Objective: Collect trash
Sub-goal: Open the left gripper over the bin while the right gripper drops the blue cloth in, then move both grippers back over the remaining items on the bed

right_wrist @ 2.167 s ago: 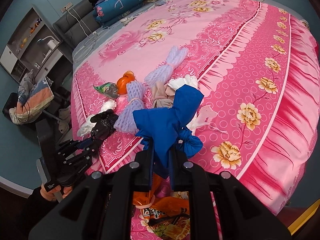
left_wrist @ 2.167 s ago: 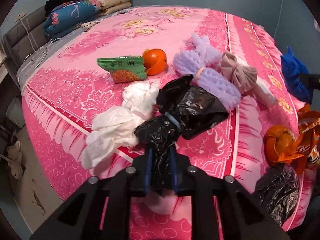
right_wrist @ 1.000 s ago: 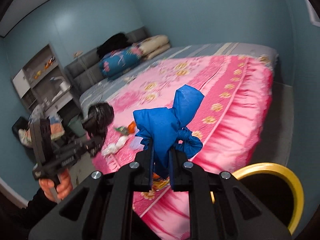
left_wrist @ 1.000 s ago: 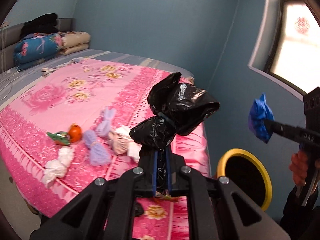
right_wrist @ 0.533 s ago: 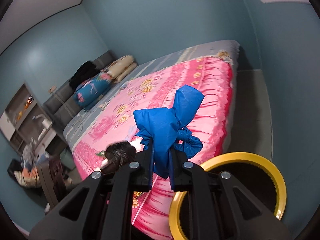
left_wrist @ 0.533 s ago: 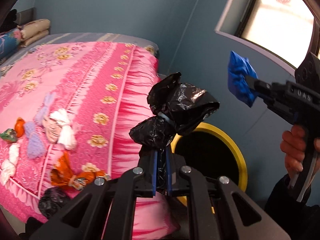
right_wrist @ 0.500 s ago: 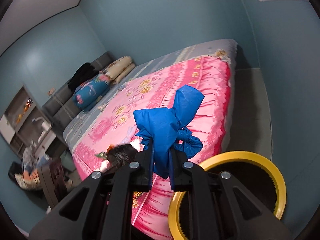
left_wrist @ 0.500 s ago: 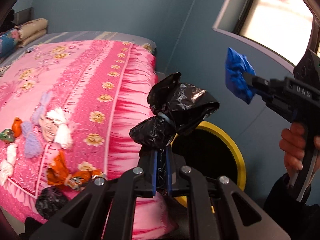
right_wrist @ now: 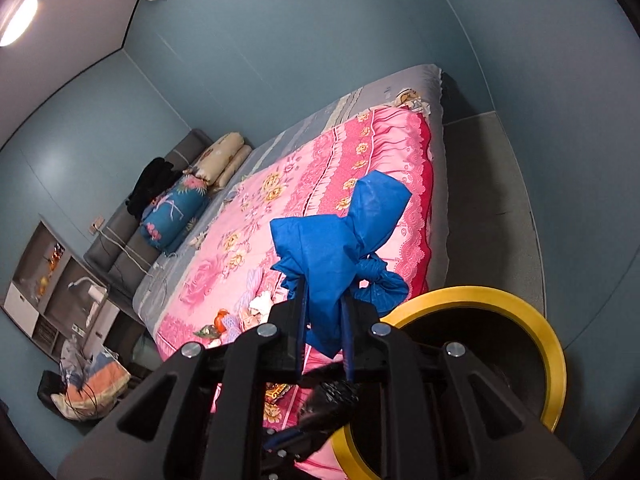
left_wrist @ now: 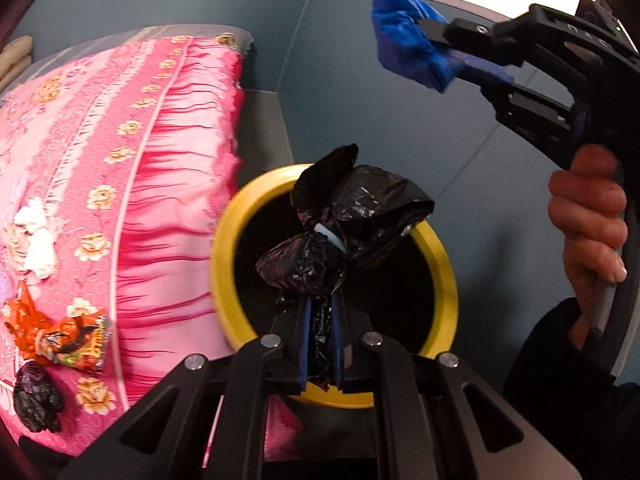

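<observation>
The left tongs [left_wrist: 320,344] pinched a knotted black plastic bag [left_wrist: 352,228] above the yellow-rimmed round bin [left_wrist: 224,248]; the right tongs [right_wrist: 324,332] clamped a tied blue bag [right_wrist: 340,248] beside it; an orange wrapper [left_wrist: 60,340] lay on the pink floral bed [left_wrist: 120,120].

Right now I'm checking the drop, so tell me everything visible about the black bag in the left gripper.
The black bag is crinkled, glossy plastic, cinched at its middle by a pale band into two lumps. Its lower end is pinched between the blue pads of the left gripper, which is shut on it. It is held up in front of the dark opening of the yellow-rimmed bin; nothing else visibly touches it.
</observation>
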### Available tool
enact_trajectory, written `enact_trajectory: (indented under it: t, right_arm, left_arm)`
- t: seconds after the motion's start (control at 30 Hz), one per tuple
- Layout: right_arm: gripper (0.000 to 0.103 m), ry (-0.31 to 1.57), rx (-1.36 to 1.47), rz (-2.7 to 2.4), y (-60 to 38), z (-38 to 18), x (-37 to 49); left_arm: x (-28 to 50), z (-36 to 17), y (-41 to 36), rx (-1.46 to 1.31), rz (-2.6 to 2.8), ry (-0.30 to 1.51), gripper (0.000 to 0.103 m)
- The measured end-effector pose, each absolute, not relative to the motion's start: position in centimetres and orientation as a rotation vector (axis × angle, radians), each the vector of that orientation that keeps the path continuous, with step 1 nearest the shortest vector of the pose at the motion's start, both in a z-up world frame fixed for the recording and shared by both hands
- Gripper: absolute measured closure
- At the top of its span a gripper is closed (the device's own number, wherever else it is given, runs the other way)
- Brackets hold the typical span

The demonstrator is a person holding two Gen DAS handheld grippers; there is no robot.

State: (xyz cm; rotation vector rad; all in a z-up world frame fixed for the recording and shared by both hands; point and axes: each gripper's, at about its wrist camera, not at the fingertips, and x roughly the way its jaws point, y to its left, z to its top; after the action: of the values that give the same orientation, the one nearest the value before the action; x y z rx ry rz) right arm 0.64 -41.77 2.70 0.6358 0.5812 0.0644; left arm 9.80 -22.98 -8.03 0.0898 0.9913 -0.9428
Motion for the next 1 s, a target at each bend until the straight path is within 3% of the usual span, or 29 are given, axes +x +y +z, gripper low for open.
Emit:
enact_trajectory:
  t: [0.13,0.23,0.5,0.63,0.7,0.87,1.0]
  right_arm:
    - [0.084,0.566,0.655,0.065,-42.2,2.8,0.1]
    - [0.067,0.55,0.672,0.065,-42.3,2.9,-0.3]
    - [0.064,0.476,0.645,0.014,-42.6,4.5,-1.8]
    - [0.057,0.431,0.612,0.029,-42.2,5.2,-2.3]
    - [0.051,0.407,0.586,0.046,-41.5,5.7,-2.4]
    - [0.027,0.38,0.53,0.124,-39.1,6.1,-1.5]
    - [0.017,0.352,0.484,0.188,-36.4,6.6,-0.5]
  left_arm:
    - [9.4,-8.0,-23.3,0.09,-0.973,0.989,0.089]
    - [9.3,-8.1,-22.9,0.087,-0.963,0.992,0.072]
    - [9.7,-7.2,-20.3,0.017,-0.904,0.972,0.037]
    - [9.8,-5.9,-18.7,-0.011,-0.871,0.911,0.023]
    - [9.9,-4.9,-17.2,-0.025,-0.818,0.84,0.01]
    - [10.8,-2.9,-13.8,-0.019,-0.653,0.733,0.008]
    - [12.2,-1.7,-10.4,-0.026,-0.528,0.7,0.008]
